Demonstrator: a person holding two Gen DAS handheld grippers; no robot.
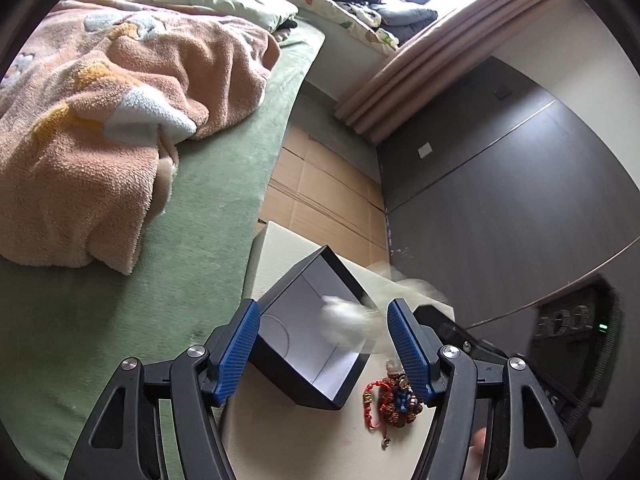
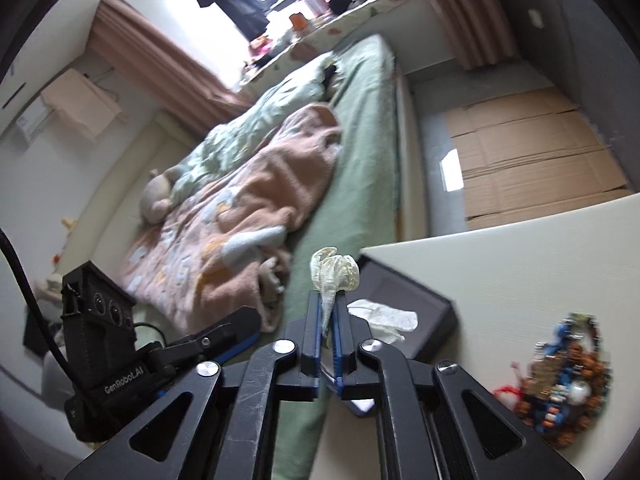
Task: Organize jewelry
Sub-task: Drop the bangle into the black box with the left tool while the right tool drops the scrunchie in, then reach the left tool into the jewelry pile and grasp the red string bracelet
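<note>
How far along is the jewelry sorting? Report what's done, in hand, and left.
Done: one white piece already lies in the open black box.
In hand: the right gripper is shut on a pale translucent piece, held above the box. The left gripper is open, empty, around the box.
Left: the bead pile sits on the table beside the box.

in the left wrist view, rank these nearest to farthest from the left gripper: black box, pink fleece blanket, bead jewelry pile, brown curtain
1. Bead jewelry pile: on the white tabletop, right beside the right finger of the left gripper.
2. Black box: just ahead, between the fingers; too close to call against the pile.
3. Pink fleece blanket: on the bed, left.
4. Brown curtain: far upper right.
</note>
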